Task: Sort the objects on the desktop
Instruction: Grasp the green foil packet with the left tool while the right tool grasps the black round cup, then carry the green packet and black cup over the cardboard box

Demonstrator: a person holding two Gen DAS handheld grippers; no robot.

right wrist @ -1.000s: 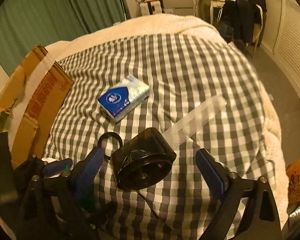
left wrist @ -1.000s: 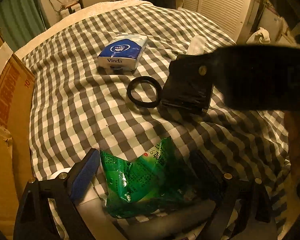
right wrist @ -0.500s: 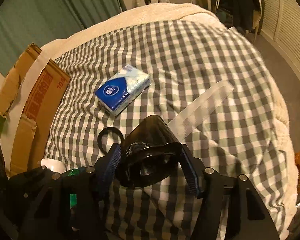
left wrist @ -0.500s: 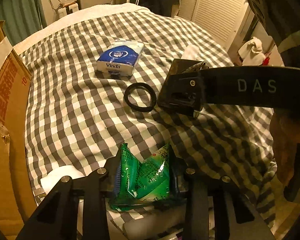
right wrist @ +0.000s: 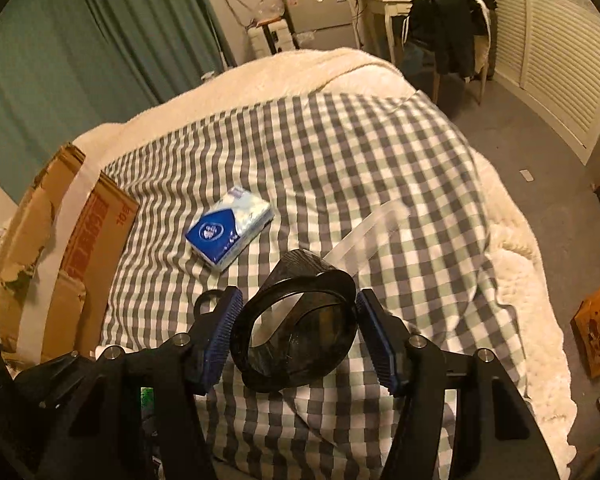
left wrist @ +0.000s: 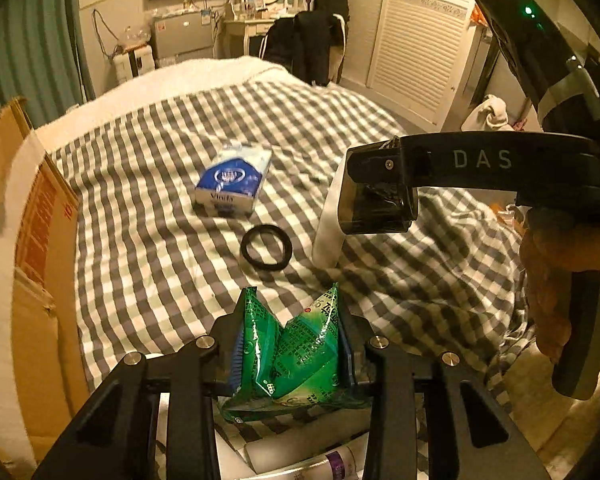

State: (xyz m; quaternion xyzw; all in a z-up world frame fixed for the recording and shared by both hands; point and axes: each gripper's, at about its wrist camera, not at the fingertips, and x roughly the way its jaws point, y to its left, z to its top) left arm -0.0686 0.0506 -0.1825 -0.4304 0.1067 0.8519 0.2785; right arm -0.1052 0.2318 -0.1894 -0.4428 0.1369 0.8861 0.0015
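Light: a dim, warm amber cast was recorded in both views, brightest at the far wall.
Shadows: soft dark patches were thrown on the checked blanket [left wrist: 148,216] near the camera.
Glare: highlights were caught on the green packet [left wrist: 296,356] and a green indicator lamp [left wrist: 527,11].
Blur: the clear ruler [right wrist: 364,236] and blanket squares were smeared.
Distortion: straight lines were bowed; corners were blacked out.
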